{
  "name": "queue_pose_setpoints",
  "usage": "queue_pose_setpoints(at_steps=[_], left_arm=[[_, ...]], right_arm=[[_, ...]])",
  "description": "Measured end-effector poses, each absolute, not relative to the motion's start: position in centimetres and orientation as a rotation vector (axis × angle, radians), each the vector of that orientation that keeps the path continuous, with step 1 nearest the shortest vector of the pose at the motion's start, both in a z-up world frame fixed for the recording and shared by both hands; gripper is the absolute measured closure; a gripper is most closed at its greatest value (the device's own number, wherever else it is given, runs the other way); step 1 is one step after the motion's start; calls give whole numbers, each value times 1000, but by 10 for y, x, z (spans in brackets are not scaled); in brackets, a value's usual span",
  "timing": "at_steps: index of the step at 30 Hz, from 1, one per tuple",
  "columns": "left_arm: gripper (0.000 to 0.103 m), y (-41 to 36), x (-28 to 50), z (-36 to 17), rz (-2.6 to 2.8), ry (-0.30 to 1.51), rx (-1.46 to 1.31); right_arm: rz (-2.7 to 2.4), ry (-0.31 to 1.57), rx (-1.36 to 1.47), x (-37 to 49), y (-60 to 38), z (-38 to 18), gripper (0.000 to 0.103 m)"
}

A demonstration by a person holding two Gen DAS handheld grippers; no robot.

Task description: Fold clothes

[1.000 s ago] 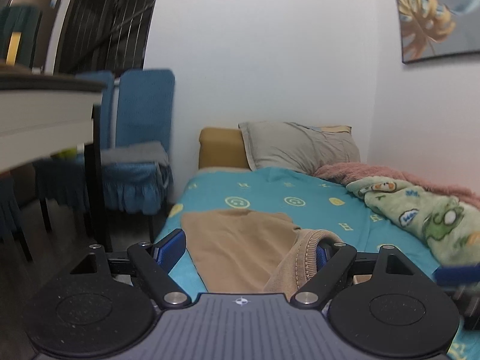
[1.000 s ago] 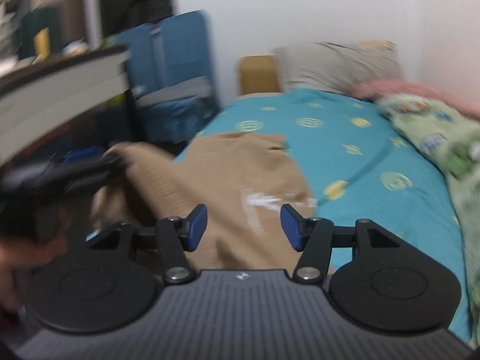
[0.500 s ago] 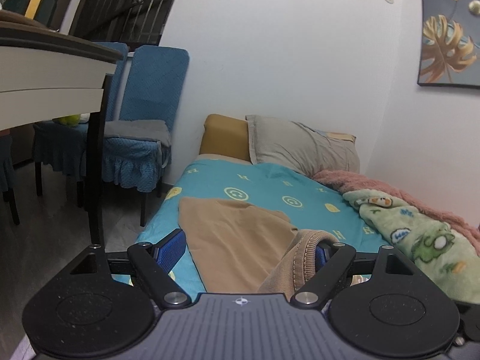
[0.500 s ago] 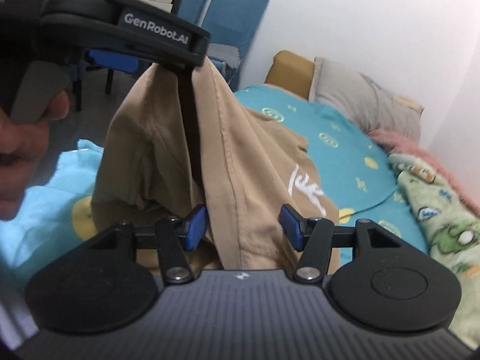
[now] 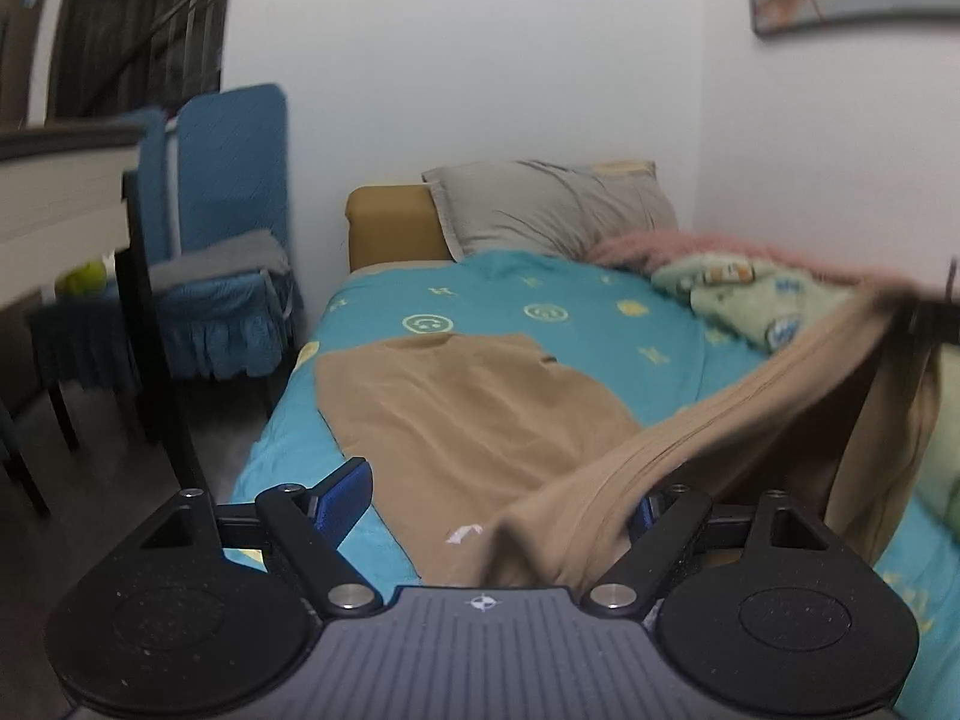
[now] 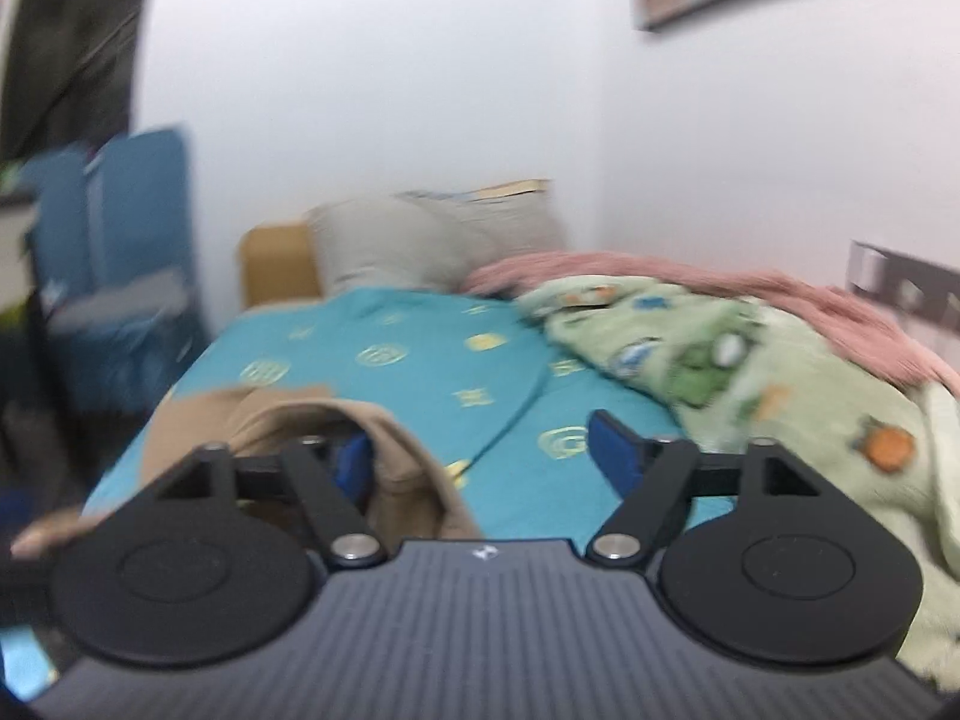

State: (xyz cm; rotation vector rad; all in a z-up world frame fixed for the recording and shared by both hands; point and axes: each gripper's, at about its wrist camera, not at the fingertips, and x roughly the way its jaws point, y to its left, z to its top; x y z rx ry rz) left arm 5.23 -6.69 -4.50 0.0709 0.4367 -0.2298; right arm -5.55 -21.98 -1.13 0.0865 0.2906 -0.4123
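A tan garment (image 5: 480, 396) lies spread on the teal bedsheet (image 5: 576, 324). One fold of it drapes over the right finger of my left gripper (image 5: 498, 486), whose jaws stand wide with the pads not pressing the cloth. From there the fold rises to a dark blurred tool part (image 5: 927, 315) at the right edge. In the right wrist view the garment's hem (image 6: 390, 450) hangs over the left finger of my right gripper (image 6: 480, 438). Its jaws are opening and the cloth lies loose against one pad only.
Blue-covered chairs (image 5: 228, 252) and a table edge (image 5: 54, 192) stand left of the bed. A grey pillow (image 5: 552, 210), a green cartoon blanket (image 6: 750, 372) and a pink blanket (image 6: 720, 288) fill the bed's far and right side. A person's hand (image 6: 36, 534) shows at lower left.
The right view has swung away from the hanging garment toward the bed, and the right jaws have spread wider. In the left view the fold now stretches up to the right.
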Motion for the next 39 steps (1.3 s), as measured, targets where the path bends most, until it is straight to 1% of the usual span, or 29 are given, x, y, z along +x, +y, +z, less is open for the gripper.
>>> queue_pose_setpoints(at_steps=[3, 6, 8, 11, 13, 15, 16, 17, 19, 22, 24, 27, 29, 32, 35, 39], left_arm=[[23, -60, 52, -42, -185, 402, 38], [24, -37, 53, -31, -99, 337, -50], [24, -19, 53, -25, -26, 305, -114], [23, 0, 60, -25, 23, 353, -161], [22, 2, 67, -32, 41, 426, -109], [22, -7, 69, -40, 38, 481, -7], [19, -13, 68, -43, 33, 487, 43], [17, -20, 64, -44, 24, 482, 89], [16, -34, 57, -48, 6, 480, 171], [12, -46, 53, -59, -16, 539, 263], [11, -47, 54, -64, -15, 576, 282], [11, -37, 49, -52, 50, 519, 226], [11, -25, 42, -32, 94, 435, 153], [10, -11, 26, 12, 131, 273, 68], [10, 0, 11, 68, 142, 125, 11], [10, 12, -10, 149, 130, -12, -58]], right_arm=[[-417, 440, 46, -42, -225, -25, 25], [-332, 656, 36, -22, -225, -54, 25], [-286, 790, -32, -13, -214, -73, 25], [-209, 841, -99, -15, -195, -83, 25], [-291, 771, -70, -21, -201, -75, 25], [-397, 635, 1, -30, -217, -58, 22], [-435, 559, 46, -36, -225, -48, 18], [-473, 483, 91, -43, -233, -39, 16], [-508, 391, 119, -50, -241, -28, 16], [-524, 303, 144, -58, -244, -19, 16], [-501, 267, 143, -60, -243, -13, 16], [-464, 220, 114, -60, -240, 2, 16], [-435, 191, 94, -60, -238, 18, 16], [-394, 135, 77, -66, -234, 49, 16], [-364, 70, 104, -76, -233, 90, 16], [-337, -39, 111, -97, -228, 155, 16]])
